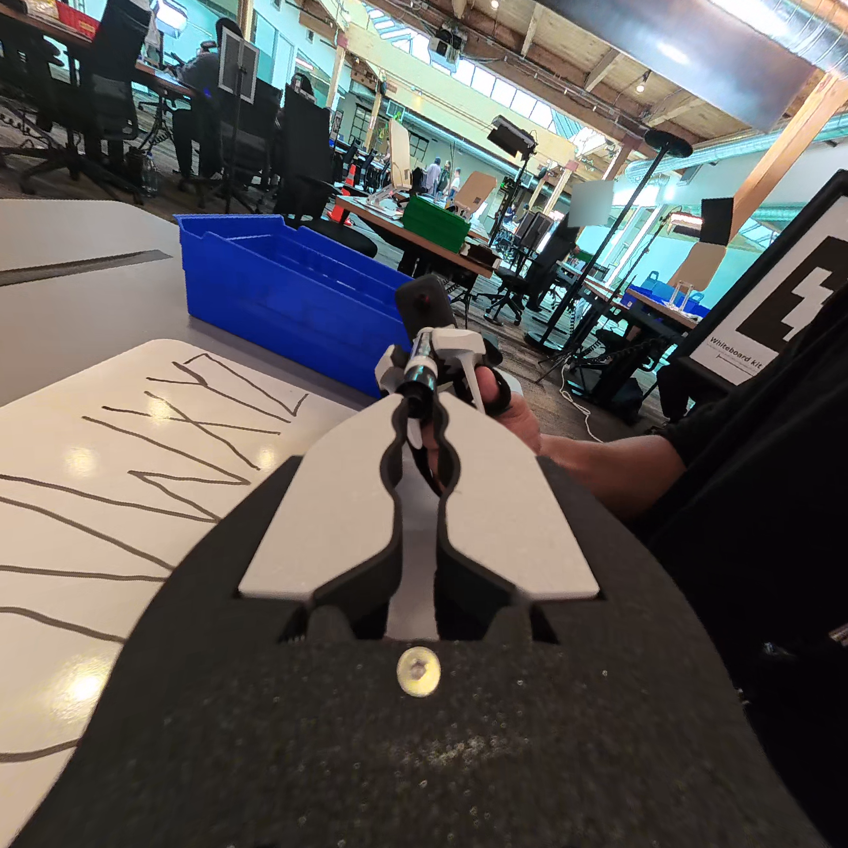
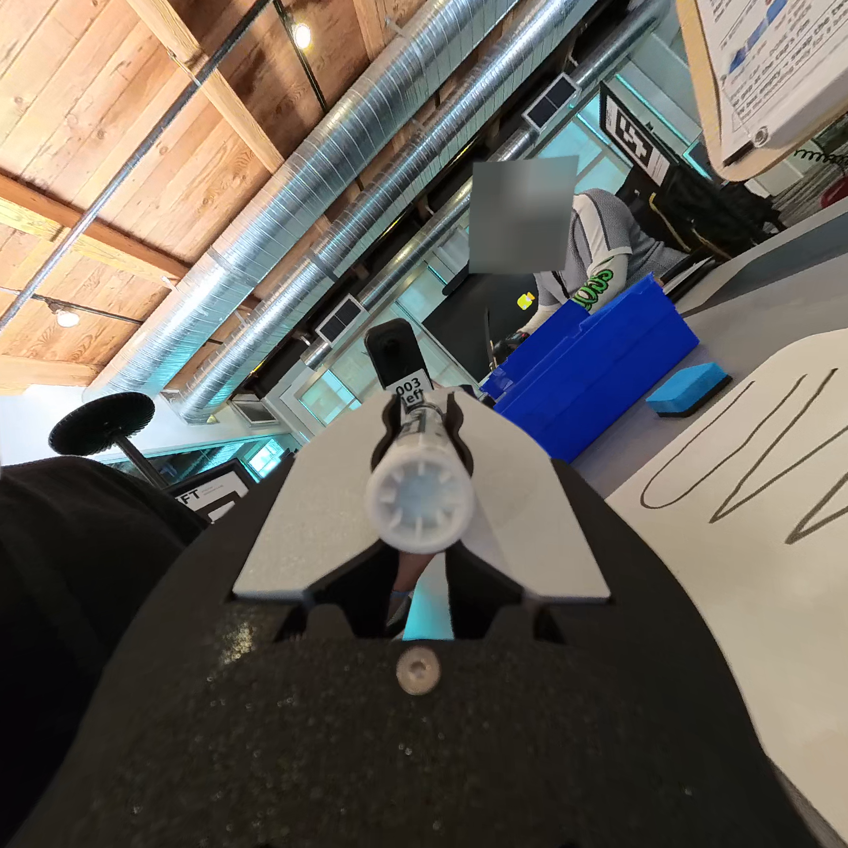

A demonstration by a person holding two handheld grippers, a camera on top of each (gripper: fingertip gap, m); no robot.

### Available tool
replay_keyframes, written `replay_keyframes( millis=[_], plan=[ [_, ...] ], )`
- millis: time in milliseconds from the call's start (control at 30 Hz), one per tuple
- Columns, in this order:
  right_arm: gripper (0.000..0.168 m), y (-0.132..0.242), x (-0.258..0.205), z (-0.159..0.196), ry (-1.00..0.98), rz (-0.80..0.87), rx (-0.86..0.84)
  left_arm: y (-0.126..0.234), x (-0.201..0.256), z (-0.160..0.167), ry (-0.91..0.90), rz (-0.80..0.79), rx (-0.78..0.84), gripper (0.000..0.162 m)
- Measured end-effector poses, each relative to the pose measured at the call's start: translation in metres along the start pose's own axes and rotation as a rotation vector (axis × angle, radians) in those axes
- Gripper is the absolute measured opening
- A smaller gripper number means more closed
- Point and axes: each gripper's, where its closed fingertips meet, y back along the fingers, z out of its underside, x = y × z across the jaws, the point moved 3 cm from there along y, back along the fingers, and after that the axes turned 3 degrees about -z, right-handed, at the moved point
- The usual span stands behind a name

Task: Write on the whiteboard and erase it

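The whiteboard (image 1: 92, 482) lies on the grey table and bears black zigzag scribbles; it also shows in the right wrist view (image 2: 743, 573). My right gripper (image 2: 422, 406) is shut on the white-barrelled marker (image 2: 420, 500), whose rear end faces its camera. In the left wrist view the right gripper (image 1: 431, 362) holds the marker (image 1: 420, 367) pointing at my left gripper (image 1: 416, 406). The left gripper is shut on the marker's black cap (image 1: 415, 397). Both are held in the air beside the board. A blue eraser (image 2: 688, 390) lies on the table by the board's far corner.
A blue plastic bin (image 1: 284, 284) stands on the table beyond the board, also in the right wrist view (image 2: 596, 367). A black-framed sign (image 1: 757, 321) stands at the right. A person (image 2: 596, 257) sits behind the bin. Office chairs and desks fill the background.
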Motion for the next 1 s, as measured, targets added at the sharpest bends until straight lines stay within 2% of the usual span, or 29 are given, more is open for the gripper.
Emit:
replay_keyframes(
  millis=[167, 367, 633, 1000],
  plan=[
    [0.019, 0.000, 0.001, 0.003, -0.014, -0.004, -0.014, 0.000, 0.001, 0.004, 0.008, 0.024, -0.024, 0.014],
    [0.019, -0.001, 0.001, 0.007, -0.030, -0.015, -0.041, 0.002, -0.001, 0.006, -0.002, 0.017, -0.036, 0.008],
    [0.019, -0.002, 0.001, 0.010, -0.047, -0.018, -0.053, 0.001, 0.000, 0.010, -0.011, 0.023, -0.056, 0.009],
    [0.020, 0.001, 0.007, 0.015, -0.053, 0.028, -0.003, 0.000, -0.005, 0.018, -0.012, 0.010, -0.042, 0.008]
  ],
)
